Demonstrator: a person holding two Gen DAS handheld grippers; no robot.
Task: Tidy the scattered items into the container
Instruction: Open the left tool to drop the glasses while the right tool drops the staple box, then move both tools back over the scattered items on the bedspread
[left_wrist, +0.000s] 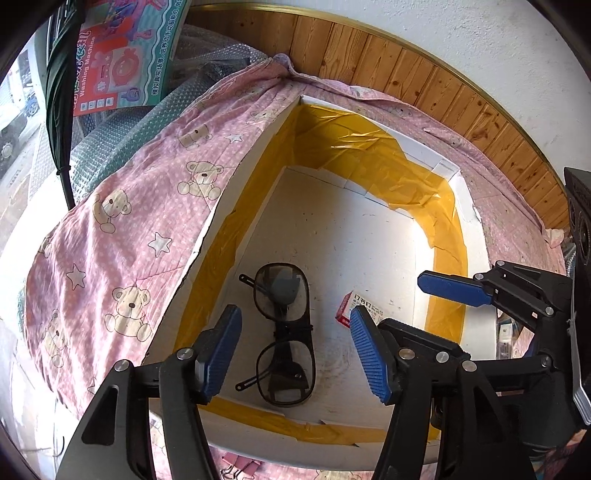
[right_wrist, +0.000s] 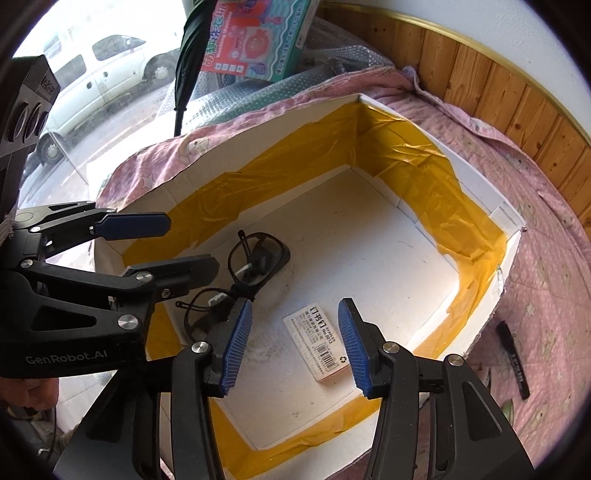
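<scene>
- Left tool (left_wrist: 295, 350): wide open, empty, above glasses (left_wrist: 284, 339) on container (left_wrist: 458, 236) floor.
- Right tool (right_wrist: 295, 345): wide open, empty, over staples box (right_wrist: 320, 347) inside container.
- Black marker (right_wrist: 513, 363): outside, on pink bedsheet (right_wrist: 546, 295).

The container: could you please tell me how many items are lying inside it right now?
2. The glasses lie near the container's left wall; the staples box lies on the floor between the right hand-held gripper's open fingers. Anything beneath the grippers may be hidden.
</scene>
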